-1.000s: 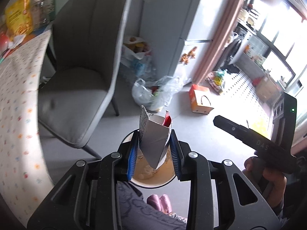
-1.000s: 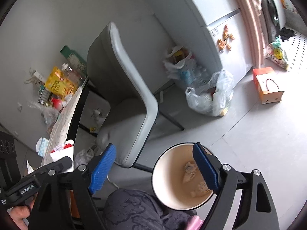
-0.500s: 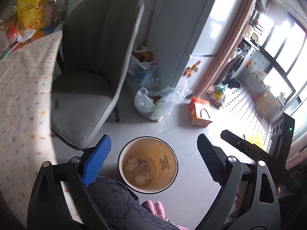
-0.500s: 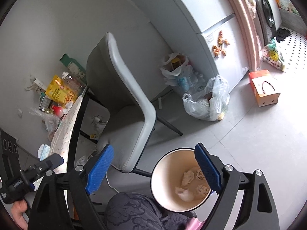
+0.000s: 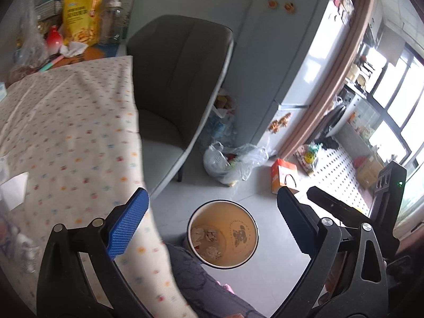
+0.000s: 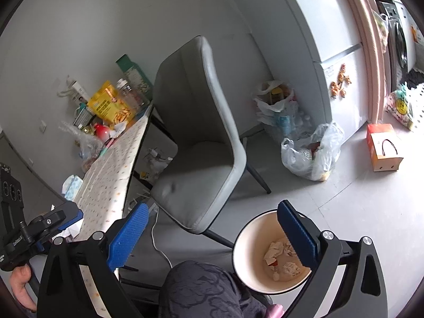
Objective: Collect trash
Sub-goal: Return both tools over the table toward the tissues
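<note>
A round cream trash bin (image 5: pixel 249 222) stands on the grey floor, with crumpled paper scraps (image 5: pixel 209 238) at its bottom. My left gripper (image 5: pixel 212 222) is open and empty, its blue pads wide apart, above the bin and the table edge. The bin shows in the right wrist view (image 6: pixel 251 249) with the scraps (image 6: pixel 281 254) inside. My right gripper (image 6: pixel 212 228) is open and empty above the floor, left of the bin. The left gripper's body (image 6: pixel 39 228) shows at the left edge there.
A table with a dotted cloth (image 5: pixel 69 132) is at the left, with snack bags and bottles (image 5: pixel 82 18) at its far end. A grey chair (image 5: pixel 180 84) stands beside it. Plastic bags (image 5: pixel 233 161), an orange box (image 5: pixel 285 176) and a fridge (image 5: pixel 291 53) are beyond.
My left gripper opened and let go of the grey carton, which dropped into the bin. Then it swung left, up over the table edge. The right gripper stayed open.
</note>
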`<state>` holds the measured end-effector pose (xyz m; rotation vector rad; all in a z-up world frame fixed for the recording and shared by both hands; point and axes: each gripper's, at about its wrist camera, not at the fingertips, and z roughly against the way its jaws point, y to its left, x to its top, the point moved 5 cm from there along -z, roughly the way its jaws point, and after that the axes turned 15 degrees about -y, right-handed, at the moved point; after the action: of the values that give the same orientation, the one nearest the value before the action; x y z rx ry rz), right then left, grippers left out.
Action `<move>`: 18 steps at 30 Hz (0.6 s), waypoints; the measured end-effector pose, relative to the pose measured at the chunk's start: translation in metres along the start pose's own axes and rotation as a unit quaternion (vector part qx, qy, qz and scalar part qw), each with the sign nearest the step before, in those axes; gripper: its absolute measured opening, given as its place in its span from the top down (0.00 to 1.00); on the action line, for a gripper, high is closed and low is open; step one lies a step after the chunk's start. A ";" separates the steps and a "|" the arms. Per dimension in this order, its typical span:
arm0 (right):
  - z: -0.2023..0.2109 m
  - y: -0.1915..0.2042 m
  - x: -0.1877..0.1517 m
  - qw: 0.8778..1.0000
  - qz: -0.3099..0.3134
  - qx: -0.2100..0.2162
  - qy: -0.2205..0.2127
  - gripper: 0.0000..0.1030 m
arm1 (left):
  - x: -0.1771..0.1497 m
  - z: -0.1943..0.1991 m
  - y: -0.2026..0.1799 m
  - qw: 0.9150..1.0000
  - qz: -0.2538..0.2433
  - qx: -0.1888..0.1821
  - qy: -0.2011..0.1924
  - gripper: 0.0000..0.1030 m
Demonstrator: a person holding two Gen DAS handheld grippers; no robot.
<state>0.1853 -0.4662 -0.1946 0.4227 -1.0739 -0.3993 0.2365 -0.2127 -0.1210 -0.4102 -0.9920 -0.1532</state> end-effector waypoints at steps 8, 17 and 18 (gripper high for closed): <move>-0.002 0.056 -0.013 0.999 0.034 0.030 0.013 0.07 | 0.009 0.052 0.047 0.998 0.022 0.032 -0.044 0.06; 0.003 0.129 -0.017 0.994 0.077 0.076 0.017 0.07 | 0.021 0.105 0.100 0.992 0.050 0.072 -0.095 0.06; 0.003 0.136 -0.018 0.993 0.082 0.080 0.018 0.07 | 0.022 0.109 0.107 0.991 0.053 0.077 -0.100 0.06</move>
<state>0.1896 -0.3415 -0.1372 0.4787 -1.1014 -0.1592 0.1962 -0.0701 -0.0787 -0.3409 -1.1681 0.0624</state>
